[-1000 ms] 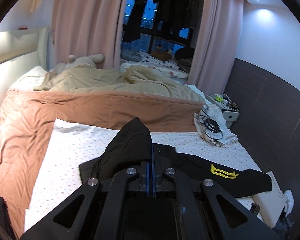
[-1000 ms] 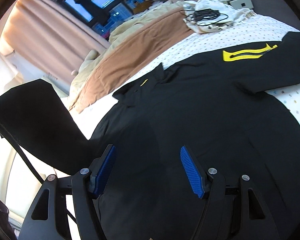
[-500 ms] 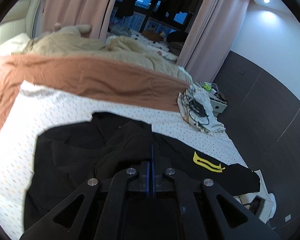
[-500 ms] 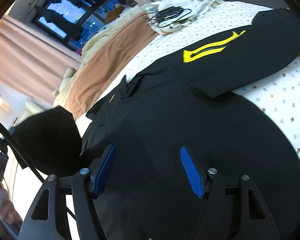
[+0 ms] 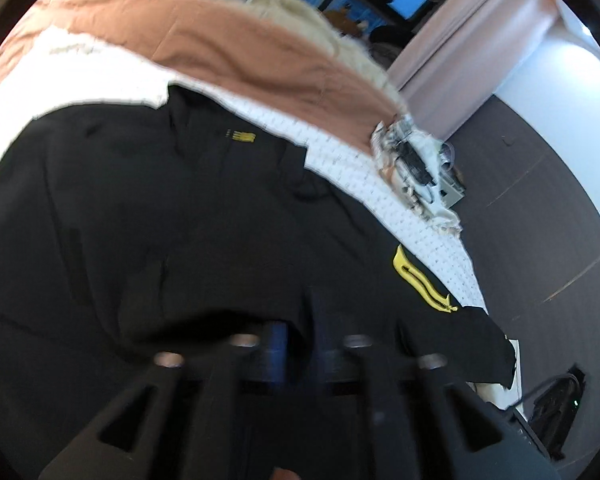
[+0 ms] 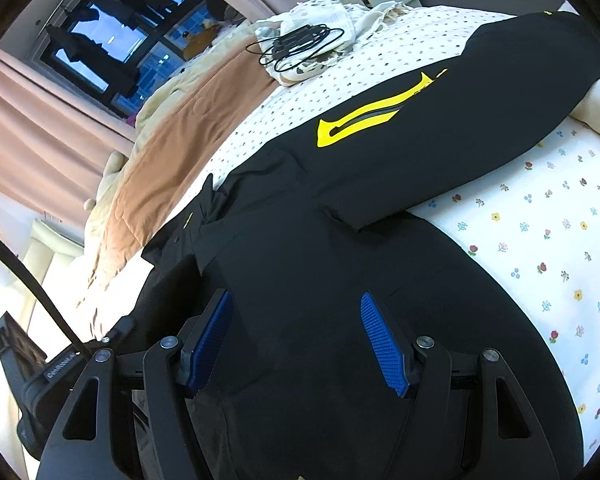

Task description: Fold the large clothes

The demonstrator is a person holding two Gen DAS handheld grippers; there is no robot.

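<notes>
Through the left wrist camera we look down on the black jacket [image 5: 188,216], which lies spread across the white dotted bedsheet [image 5: 364,168] and fills most of the view ahead of and under the left gripper [image 5: 300,348]. That picture is smeared by motion, so the blue pads [image 5: 278,344] are only dim shapes with a narrow gap between them, and a fold of black cloth seems to sit in that gap — we cannot tell whether the jaws pinch it or have just let it go. A small yellow label [image 5: 242,136] sits near the collar at upper centre, and a yellow emblem [image 5: 420,280] marks the sleeve that runs off to the right toward the bed's edge. Beyond the jacket lie a brown blanket [image 5: 236,44] and, further right, a crumpled pale cloth with a black cable [image 5: 414,164] on it, too blurred for detail. In the right wrist view the picture is sharp: the right gripper [image 6: 296,336] stands wide apart just above the jacket's body [image 6: 320,240], holding nothing, with cloth showing between its blue pads [image 6: 384,344]. The sleeve with the yellow emblem [image 6: 376,116] stretches up and to the right over the flowered sheet [image 6: 548,232]. At far left a black handle and cable [image 6: 32,292] — the other tool, partly cut off — cover the jacket's left edge.
</notes>
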